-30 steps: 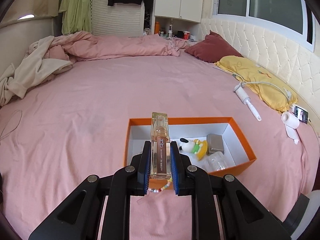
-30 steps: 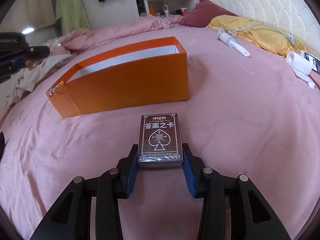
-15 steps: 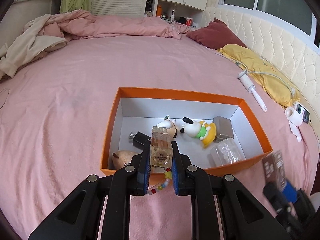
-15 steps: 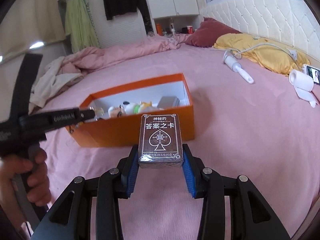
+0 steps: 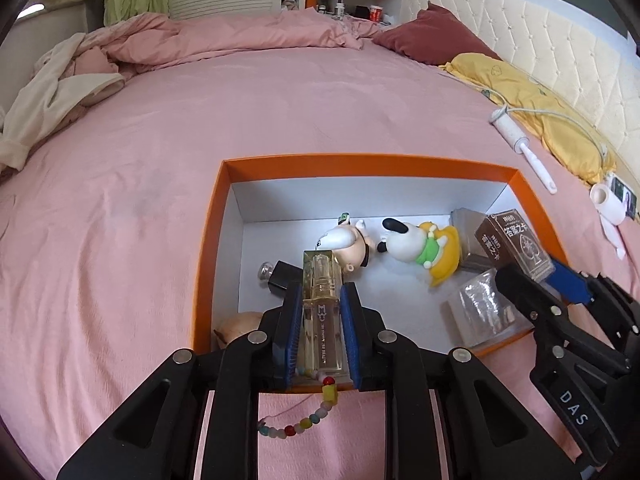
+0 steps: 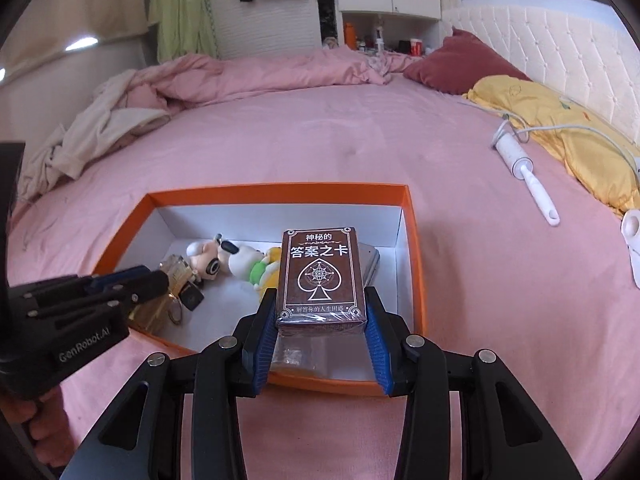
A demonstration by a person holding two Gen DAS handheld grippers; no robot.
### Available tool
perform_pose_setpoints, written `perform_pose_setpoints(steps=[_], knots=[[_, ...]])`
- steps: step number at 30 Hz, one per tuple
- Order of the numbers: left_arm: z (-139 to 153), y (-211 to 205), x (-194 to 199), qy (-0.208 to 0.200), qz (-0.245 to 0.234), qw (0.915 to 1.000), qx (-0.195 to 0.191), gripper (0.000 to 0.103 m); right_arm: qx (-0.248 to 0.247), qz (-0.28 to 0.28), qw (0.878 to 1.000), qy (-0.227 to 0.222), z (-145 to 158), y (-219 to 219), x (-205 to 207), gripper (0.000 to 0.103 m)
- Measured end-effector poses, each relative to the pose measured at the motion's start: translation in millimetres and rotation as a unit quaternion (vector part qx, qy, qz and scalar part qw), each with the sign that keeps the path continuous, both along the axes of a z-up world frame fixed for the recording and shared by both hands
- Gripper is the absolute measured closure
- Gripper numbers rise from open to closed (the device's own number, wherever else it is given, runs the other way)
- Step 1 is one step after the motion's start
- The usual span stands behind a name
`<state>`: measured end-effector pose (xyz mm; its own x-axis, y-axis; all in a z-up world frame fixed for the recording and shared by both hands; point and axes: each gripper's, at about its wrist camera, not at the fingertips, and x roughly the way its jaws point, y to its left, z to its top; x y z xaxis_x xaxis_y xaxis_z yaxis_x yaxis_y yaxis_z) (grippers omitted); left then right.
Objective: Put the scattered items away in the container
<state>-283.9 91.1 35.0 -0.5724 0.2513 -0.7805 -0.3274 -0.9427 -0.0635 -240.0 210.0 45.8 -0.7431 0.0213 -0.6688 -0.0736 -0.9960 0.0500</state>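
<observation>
An orange box [image 5: 208,248] with a white inside sits on the pink bed; it also shows in the right wrist view [image 6: 416,256]. My left gripper [image 5: 320,320] is shut on a clear perfume bottle [image 5: 322,304] with a bead string [image 5: 304,424] hanging below, held over the box's near-left part. My right gripper [image 6: 320,328] is shut on a brown card deck [image 6: 320,276], held over the box's right end; the deck also shows in the left wrist view [image 5: 516,244]. Inside lie a Snoopy figure [image 5: 408,244], a pig figure [image 5: 348,244], a small dark bottle [image 5: 280,274] and a clear plastic case [image 5: 480,308].
A lint roller [image 6: 524,172], a yellow pillow [image 6: 560,128] with a white cable and a white roll [image 5: 608,204] lie to the right of the box. A crumpled duvet [image 5: 240,36] and clothes [image 5: 52,92] lie at the far left. A padded headboard [image 5: 560,52] runs along the right.
Both grippers have moved forward and over the box with their loads. The card deck has risen off the bed and now hangs above the box's right end.
</observation>
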Motion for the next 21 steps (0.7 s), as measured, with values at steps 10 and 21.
perform_pose_setpoints(steps=[10, 21], knots=[[-6.1, -10.7, 6.4, 0.012, -0.004, 0.9999, 0.007, 0.081, 0.007, -0.007, 1.000, 0.007, -3.4, -2.1, 2.4, 0.063], [4.4, -19.1, 22.9, 0.058, 0.017, 0.9976, 0.033, 0.033, 0.028, -0.011, 0.999, 0.039, 4.7, -9.0, 12.9, 0.030]])
